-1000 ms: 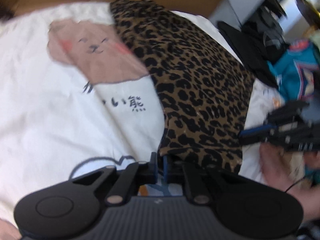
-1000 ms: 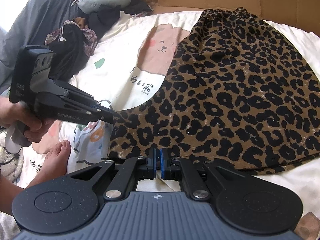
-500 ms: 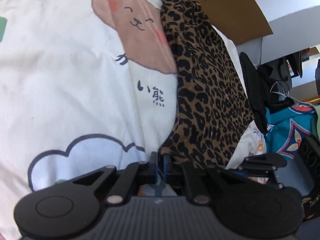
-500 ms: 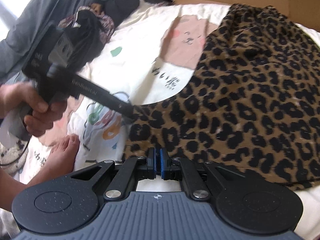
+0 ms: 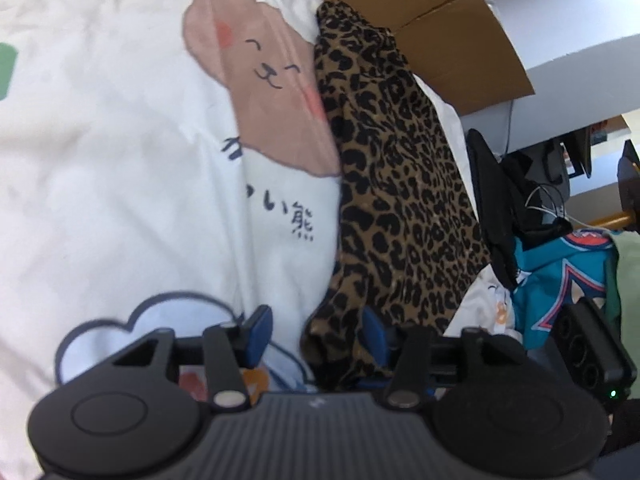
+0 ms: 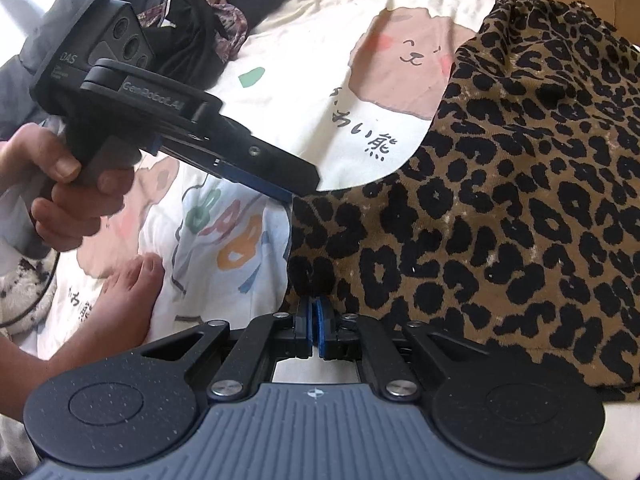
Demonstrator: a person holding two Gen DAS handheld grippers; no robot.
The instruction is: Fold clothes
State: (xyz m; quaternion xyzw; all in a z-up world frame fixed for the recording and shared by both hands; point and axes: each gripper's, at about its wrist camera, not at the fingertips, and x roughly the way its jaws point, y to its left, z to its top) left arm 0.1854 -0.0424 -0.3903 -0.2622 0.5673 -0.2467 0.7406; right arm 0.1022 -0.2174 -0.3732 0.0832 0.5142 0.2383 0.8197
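Observation:
A leopard-print garment [image 6: 520,184] lies spread on a white cartoon-bear sheet [image 6: 320,60], and it looks narrow and bunched in the left wrist view [image 5: 400,184]. My left gripper [image 5: 316,334] is opening. The garment's near corner [image 5: 332,340] sags between its blue pads, against the right pad and apart from the left one. From the right wrist view the left gripper [image 6: 298,186] points down at the garment's left edge, held by a hand [image 6: 76,196]. My right gripper [image 6: 314,320] is shut on the garment's near hem.
Cardboard box walls [image 5: 440,32] stand behind the sheet. A teal garment [image 5: 560,280] and black clothes [image 5: 492,208] lie to the right. Dark clothes are piled at the far left [image 6: 192,40]. A bare foot [image 6: 128,292] rests on the sheet near my right gripper.
The left gripper's jaws have spread apart and released the leopard corner they pinched. The left gripper also rolled. The right gripper moved slightly with the hem still pinched.

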